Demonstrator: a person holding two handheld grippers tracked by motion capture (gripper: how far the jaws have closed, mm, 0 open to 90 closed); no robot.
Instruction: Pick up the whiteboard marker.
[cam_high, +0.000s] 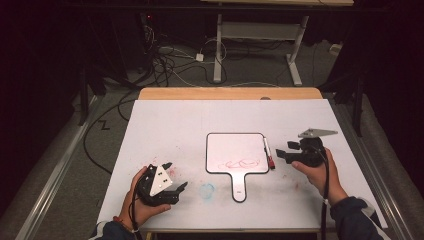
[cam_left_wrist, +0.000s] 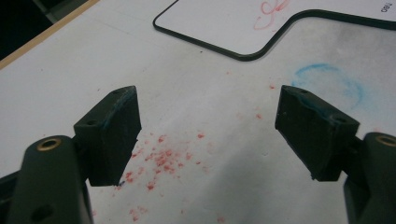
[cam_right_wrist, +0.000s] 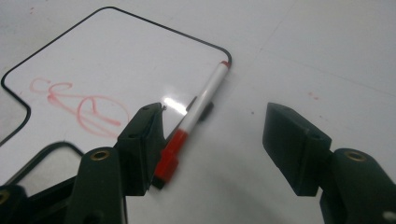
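In the right gripper view the right gripper (cam_right_wrist: 212, 142) has its jaws spread wide with nothing between the pads. The red-capped marker (cam_right_wrist: 194, 123) lies just inside the left-hand jaw in the lower middle of the frame, its cap nearly against that jaw, its white barrel running up toward the frame's upper middle. It rests along the edge of the small whiteboard (cam_right_wrist: 116, 60), which carries a red scribble (cam_right_wrist: 81, 107) at the left of the frame.

In the left gripper view the left gripper (cam_left_wrist: 208, 133) also stands wide open and empty over the white table sheet (cam_left_wrist: 93, 60), above red specks (cam_left_wrist: 161, 161). A blue ring smear (cam_left_wrist: 329, 84) sits at the upper right, beside the whiteboard's handle.
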